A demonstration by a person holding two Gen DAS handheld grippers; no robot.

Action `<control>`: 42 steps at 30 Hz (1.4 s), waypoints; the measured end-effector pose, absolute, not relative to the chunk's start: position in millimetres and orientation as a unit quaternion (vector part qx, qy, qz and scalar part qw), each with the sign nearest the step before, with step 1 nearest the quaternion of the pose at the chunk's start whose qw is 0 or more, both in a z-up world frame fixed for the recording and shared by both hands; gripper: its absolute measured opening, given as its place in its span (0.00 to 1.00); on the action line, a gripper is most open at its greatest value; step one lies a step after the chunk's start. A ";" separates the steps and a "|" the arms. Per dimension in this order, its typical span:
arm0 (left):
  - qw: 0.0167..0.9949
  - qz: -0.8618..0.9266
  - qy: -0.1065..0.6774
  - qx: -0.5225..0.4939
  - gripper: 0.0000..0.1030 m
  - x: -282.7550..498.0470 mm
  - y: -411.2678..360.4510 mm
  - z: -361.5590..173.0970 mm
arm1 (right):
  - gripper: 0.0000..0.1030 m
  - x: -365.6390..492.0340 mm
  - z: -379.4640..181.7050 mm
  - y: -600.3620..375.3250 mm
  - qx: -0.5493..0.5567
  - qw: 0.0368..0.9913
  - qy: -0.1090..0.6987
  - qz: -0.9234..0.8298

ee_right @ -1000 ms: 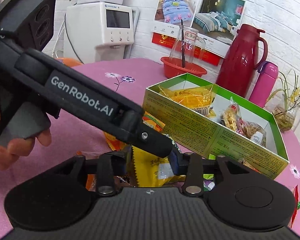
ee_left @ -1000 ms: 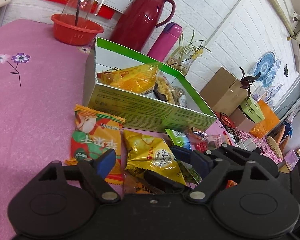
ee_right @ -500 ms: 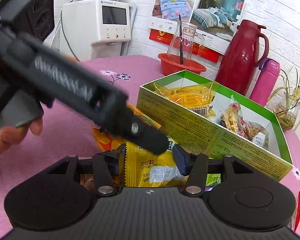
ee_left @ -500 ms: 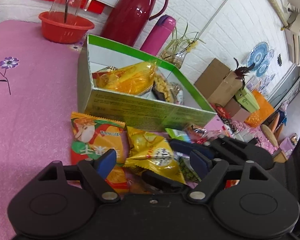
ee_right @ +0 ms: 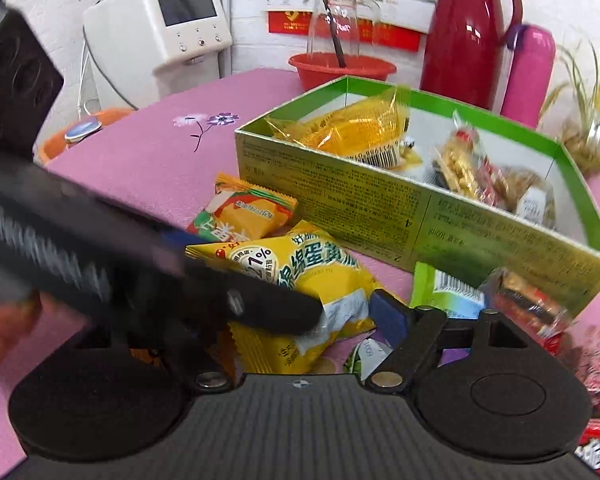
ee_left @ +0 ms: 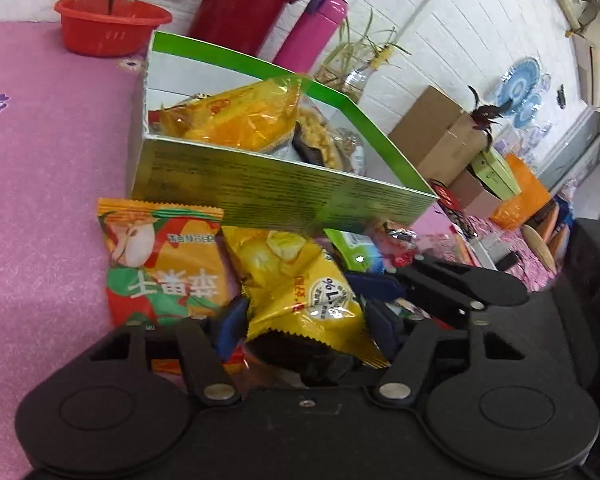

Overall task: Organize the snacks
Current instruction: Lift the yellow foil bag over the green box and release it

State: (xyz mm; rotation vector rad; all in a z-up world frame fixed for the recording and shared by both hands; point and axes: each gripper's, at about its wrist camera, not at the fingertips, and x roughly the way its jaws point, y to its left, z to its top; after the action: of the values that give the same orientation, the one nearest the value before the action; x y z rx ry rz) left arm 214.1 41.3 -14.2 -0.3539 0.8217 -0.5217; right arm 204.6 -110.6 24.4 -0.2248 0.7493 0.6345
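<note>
Several packs already sat in the green box (ee_left: 284, 196) ahead; left gripper (ee_left: 304, 316) fingers pinched the yellow pack (ee_left: 300, 280), right gripper (ee_right: 304, 320) fingers gaped empty beside it, loose snacks remained.

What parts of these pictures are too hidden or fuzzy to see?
- Right view: the left gripper is blurred and crosses the yellow packet, hiding the right gripper's left finger.
- Left view: the green box's near wall hides the snacks low inside.
- Left view: the left gripper's body covers the packet's bottom edge and a dark snack underneath.
</note>
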 end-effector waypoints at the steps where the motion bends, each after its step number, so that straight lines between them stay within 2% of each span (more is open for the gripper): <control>1: 0.867 -0.250 0.393 -0.178 0.34 213.4 41.9 -16.1 | 0.89 200.9 23.6 -110.8 -0.112 0.880 0.351 0.300; 2: 0.865 -0.250 0.392 -0.188 0.29 211.7 43.0 -16.8 | 0.81 196.4 23.7 -110.8 -0.119 0.883 0.344 0.297; 5: 0.870 -0.252 0.385 -0.179 0.27 201.4 39.3 -11.4 | 0.76 183.7 25.3 -115.0 -0.129 0.889 0.325 0.297; 13: 0.891 -0.270 0.327 -0.164 0.27 177.1 34.2 29.3 | 0.75 165.8 56.5 -126.0 -0.136 0.908 0.262 0.298; 20: 0.904 -0.277 0.273 -0.179 0.27 192.0 39.1 63.3 | 0.75 181.6 87.9 -120.2 -0.146 0.926 0.196 0.289; 26: 0.910 -0.269 0.245 -0.198 0.26 222.6 49.8 72.3 | 0.75 206.6 94.4 -102.7 -0.166 0.934 0.160 0.275; 37: 0.910 -0.267 0.232 -0.218 0.26 291.1 72.0 70.0 | 0.75 269.7 89.8 -84.0 -0.190 0.936 0.139 0.260; 39: 0.908 -0.259 0.239 -0.226 0.30 302.6 76.4 61.7 | 0.75 279.0 80.0 -78.0 -0.202 0.935 0.135 0.258; 40: 0.910 -0.247 0.242 -0.230 0.40 307.4 79.0 56.5 | 0.76 283.4 73.3 -74.4 -0.211 0.933 0.136 0.259; 41: 0.912 -0.231 0.246 -0.233 0.57 311.1 81.1 52.3 | 0.83 286.7 65.3 -70.5 -0.223 0.929 0.139 0.260; 42: 0.916 -0.213 0.247 -0.234 0.64 311.7 83.4 48.2 | 0.92 289.4 57.0 -66.5 -0.239 0.924 0.146 0.262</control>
State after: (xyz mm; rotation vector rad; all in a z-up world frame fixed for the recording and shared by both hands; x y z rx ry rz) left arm 311.7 83.4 48.2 -0.4825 0.5087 -0.4390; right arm 289.4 -66.5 57.0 -0.4905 0.2999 0.5376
